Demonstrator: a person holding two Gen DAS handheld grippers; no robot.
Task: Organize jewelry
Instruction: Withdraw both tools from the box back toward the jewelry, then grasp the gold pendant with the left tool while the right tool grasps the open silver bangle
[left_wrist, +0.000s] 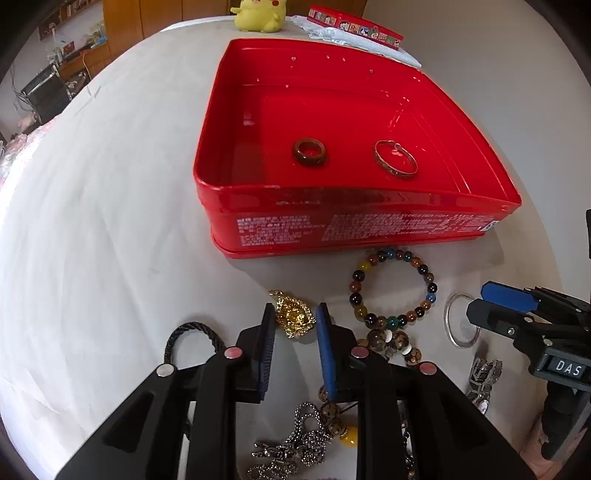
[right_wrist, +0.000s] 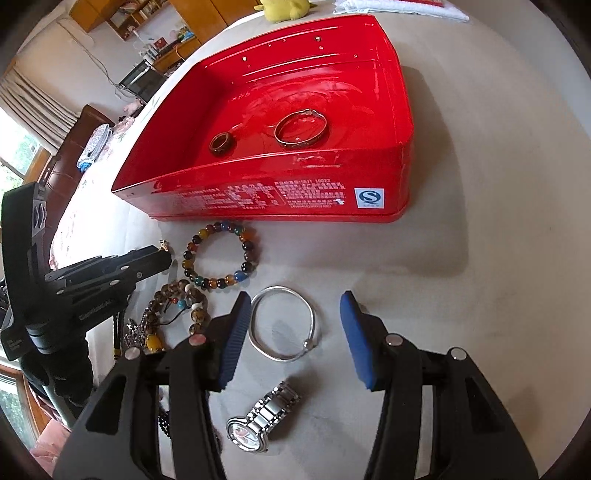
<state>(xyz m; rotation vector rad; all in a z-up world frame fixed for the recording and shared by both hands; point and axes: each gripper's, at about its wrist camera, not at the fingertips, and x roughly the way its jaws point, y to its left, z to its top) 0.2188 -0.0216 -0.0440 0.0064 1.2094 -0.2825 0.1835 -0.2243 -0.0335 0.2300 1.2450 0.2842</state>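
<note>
- Cord (left_wrist: 192, 332), black and looped, lay furthest left on the cloth, just beside your left gripper (left_wrist: 293, 325), not yet boxed.
- Your left gripper's fingers stood apart on either side of the gold pendant (left_wrist: 293, 316); whether the pads touched it, the views did not settle. It looked like your next pick.
- Below it, the ball chain (left_wrist: 291, 439) and the brown prayer beads (left_wrist: 391, 341) sat in a heap, still outside.
- The multicoloured bead bracelet (right_wrist: 219, 254) rested just beside the red tin's (right_wrist: 258, 199) front wall, on the cloth.
- Inside the tin you had two pieces: the brown ring (right_wrist: 221, 144) on the left, the patterned bangle (right_wrist: 301, 129) to its right, apart from each other.
- Your right gripper (right_wrist: 291, 332) was spread wide, holding nothing, its left finger touching or nearly touching the silver bangle (right_wrist: 284, 325), which lay between the fingers.
- The steel watch (right_wrist: 260, 417) waited nearer the camera.
- By my reckoning you were early on: two in, some seven left.
</note>
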